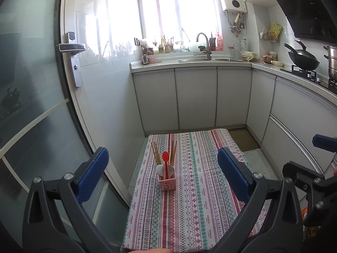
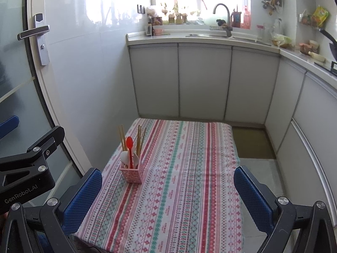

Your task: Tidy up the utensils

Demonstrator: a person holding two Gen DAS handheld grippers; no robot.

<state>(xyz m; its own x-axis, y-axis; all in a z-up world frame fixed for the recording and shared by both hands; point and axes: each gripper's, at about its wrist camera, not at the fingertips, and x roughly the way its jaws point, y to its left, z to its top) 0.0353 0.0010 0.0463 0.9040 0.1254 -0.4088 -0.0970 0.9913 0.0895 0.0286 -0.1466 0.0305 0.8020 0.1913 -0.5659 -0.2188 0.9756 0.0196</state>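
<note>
A small pink lattice utensil holder (image 1: 166,182) (image 2: 131,175) stands upright on the striped tablecloth (image 1: 198,189) (image 2: 179,179), left of centre. It holds a red spoon (image 1: 166,162) (image 2: 129,147), a white spoon (image 1: 160,168) (image 2: 124,156) and several wooden chopsticks (image 1: 155,152) (image 2: 122,135). My left gripper (image 1: 163,168) is open and empty, held above the near part of the table. My right gripper (image 2: 167,187) is open and empty, to the right of the left one, its fingers (image 1: 324,142) showing at the left view's right edge.
White cabinets (image 2: 204,82) and a counter with a sink and tap (image 2: 223,19) lie beyond the table. A frosted glass door with a handle (image 2: 33,32) is at the left. A wok (image 1: 303,60) and a pot sit on the stove at right. A mat (image 2: 250,143) lies on the floor.
</note>
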